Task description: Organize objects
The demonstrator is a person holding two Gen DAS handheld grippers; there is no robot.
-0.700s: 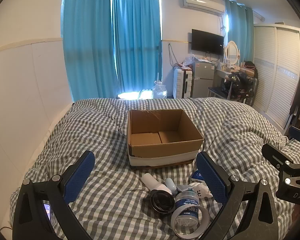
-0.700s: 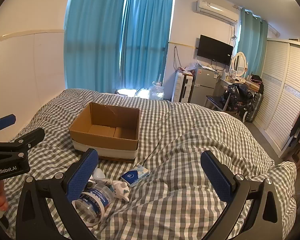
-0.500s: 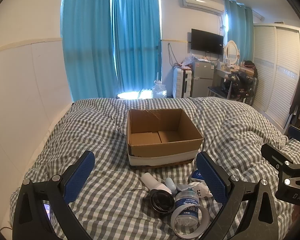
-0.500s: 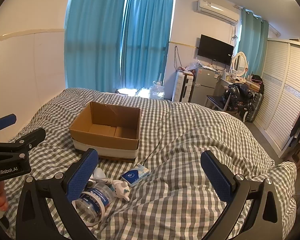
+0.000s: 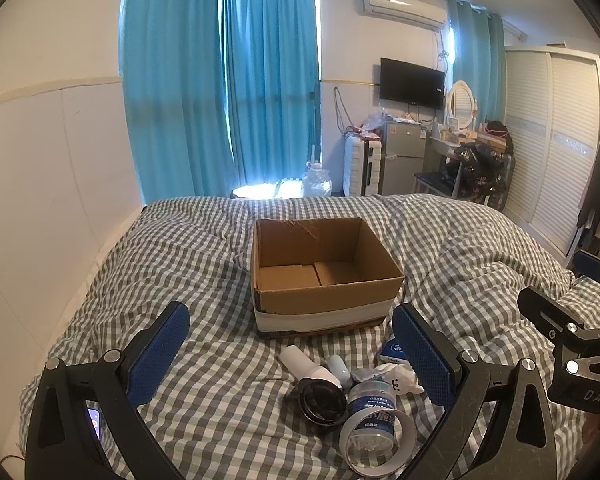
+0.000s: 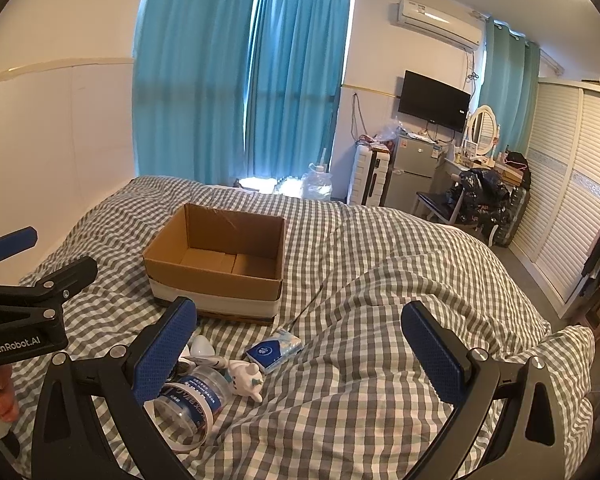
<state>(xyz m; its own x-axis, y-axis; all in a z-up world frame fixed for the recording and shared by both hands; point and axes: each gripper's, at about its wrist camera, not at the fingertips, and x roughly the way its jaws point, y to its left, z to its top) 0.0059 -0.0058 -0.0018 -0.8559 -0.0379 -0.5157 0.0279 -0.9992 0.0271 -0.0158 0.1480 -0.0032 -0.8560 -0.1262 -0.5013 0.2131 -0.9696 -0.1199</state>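
Note:
An open, empty cardboard box [image 5: 320, 276] [image 6: 220, 264] stands on the checked bed. In front of it lies a small pile: a clear plastic bottle [image 5: 370, 404] [image 6: 196, 400] inside a tape roll [image 5: 380, 444], a black round lid [image 5: 323, 402], a white tube [image 5: 300, 364], a white toy figure [image 5: 400, 378] [image 6: 246, 380] and a blue tissue pack [image 6: 274, 350] [image 5: 394, 354]. My left gripper [image 5: 290, 352] is open above the pile. My right gripper [image 6: 300, 344] is open, to the right of the pile.
The checked duvet [image 6: 380, 280] rises in folds at the right. A white wall panel [image 5: 52, 200] runs along the bed's left side. Beyond the bed stand a water jug [image 5: 316, 180], a suitcase [image 5: 360, 164], a small fridge [image 5: 404, 156] and a louvred wardrobe [image 5: 556, 152].

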